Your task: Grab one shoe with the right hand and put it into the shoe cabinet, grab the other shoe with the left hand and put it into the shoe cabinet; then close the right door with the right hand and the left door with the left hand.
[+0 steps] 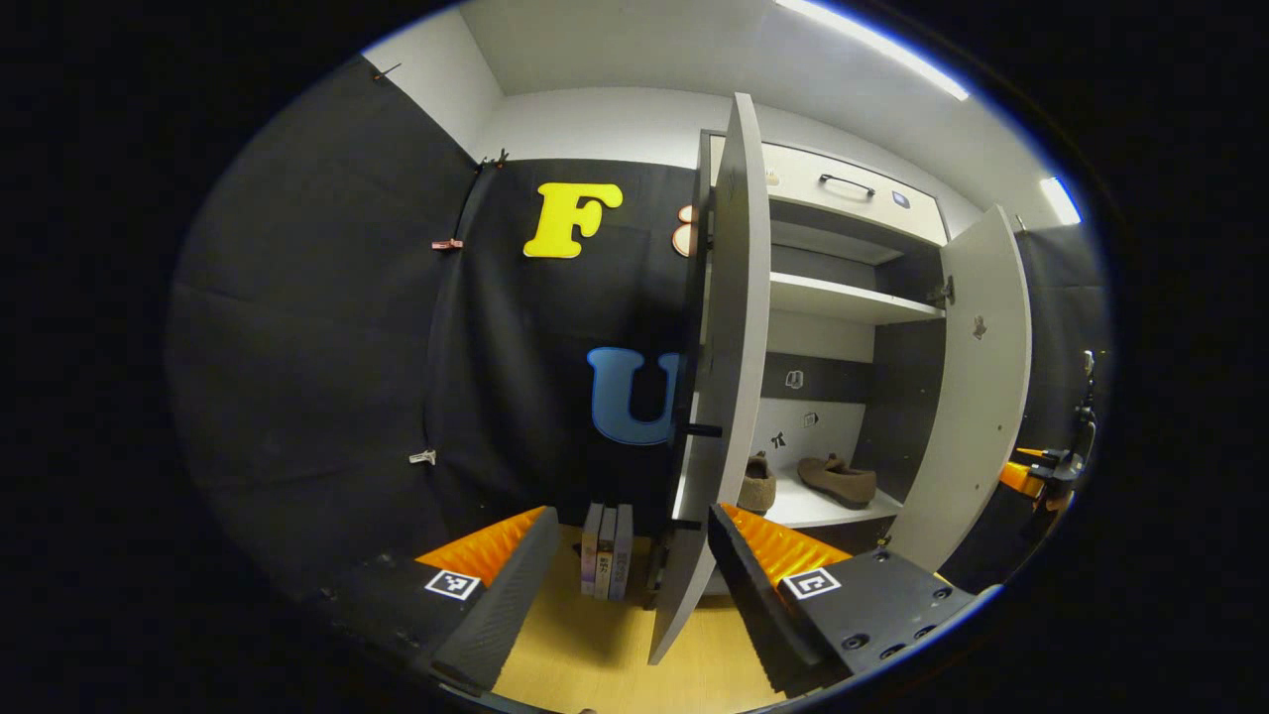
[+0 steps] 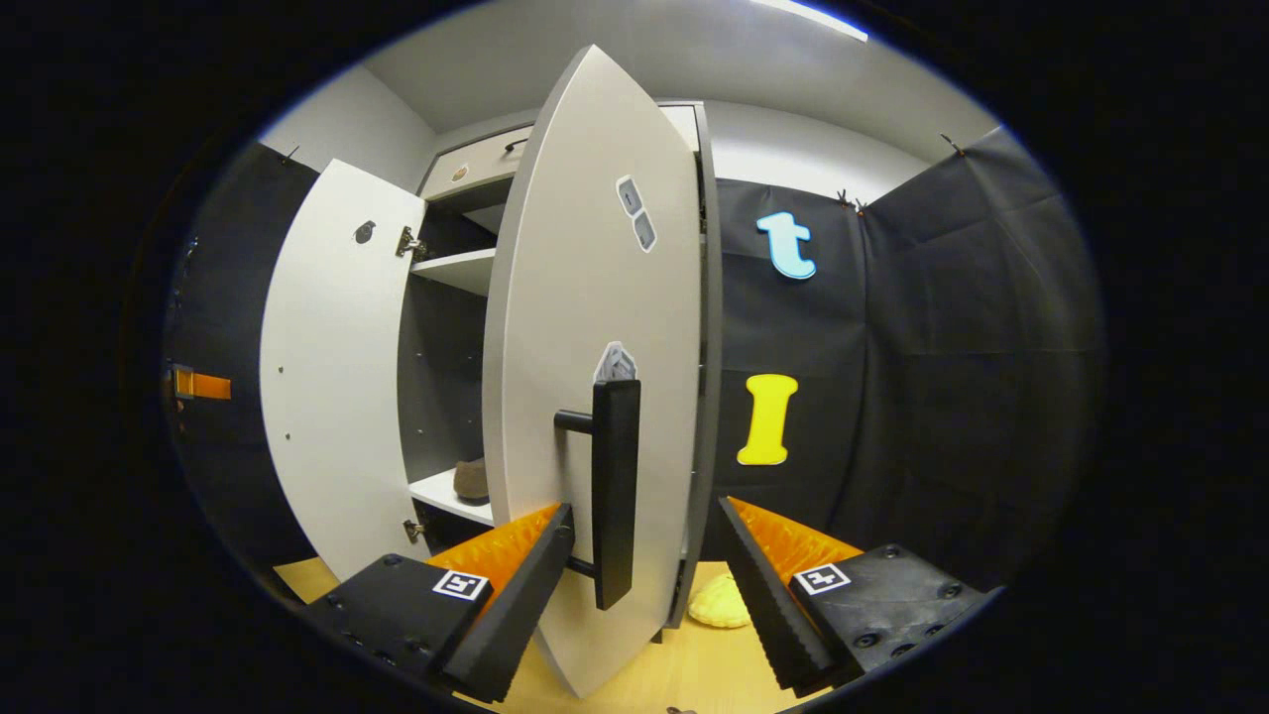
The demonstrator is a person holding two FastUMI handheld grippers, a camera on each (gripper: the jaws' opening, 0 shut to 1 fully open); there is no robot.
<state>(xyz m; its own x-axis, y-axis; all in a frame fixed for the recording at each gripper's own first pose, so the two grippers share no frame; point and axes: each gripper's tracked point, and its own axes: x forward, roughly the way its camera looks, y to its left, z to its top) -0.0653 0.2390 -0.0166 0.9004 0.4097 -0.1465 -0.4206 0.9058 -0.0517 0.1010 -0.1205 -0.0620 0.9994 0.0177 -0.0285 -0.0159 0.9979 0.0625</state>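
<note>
Two brown shoes (image 1: 838,479) (image 1: 758,484) lie on the lower shelf (image 1: 793,511) of the white shoe cabinet (image 1: 853,297). Both doors stand open. In the left gripper view the left door (image 1: 729,347) appears edge-on, its lower part between the fingers of my open left gripper (image 1: 630,595). In the right gripper view the right door (image 2: 595,327) stands close in front, and its black handle (image 2: 615,486) sits between the fingers of my open right gripper (image 2: 644,595). Neither finger presses on the handle. One shoe (image 2: 472,480) peeks out past the door's edge.
Several books (image 1: 607,550) stand on the wooden floor (image 1: 595,645) beside the cabinet's left side. A yellow object (image 2: 719,602) lies on the floor by the right side. The far right door (image 1: 977,397) and the other gripper (image 1: 1051,471) show at the right edge.
</note>
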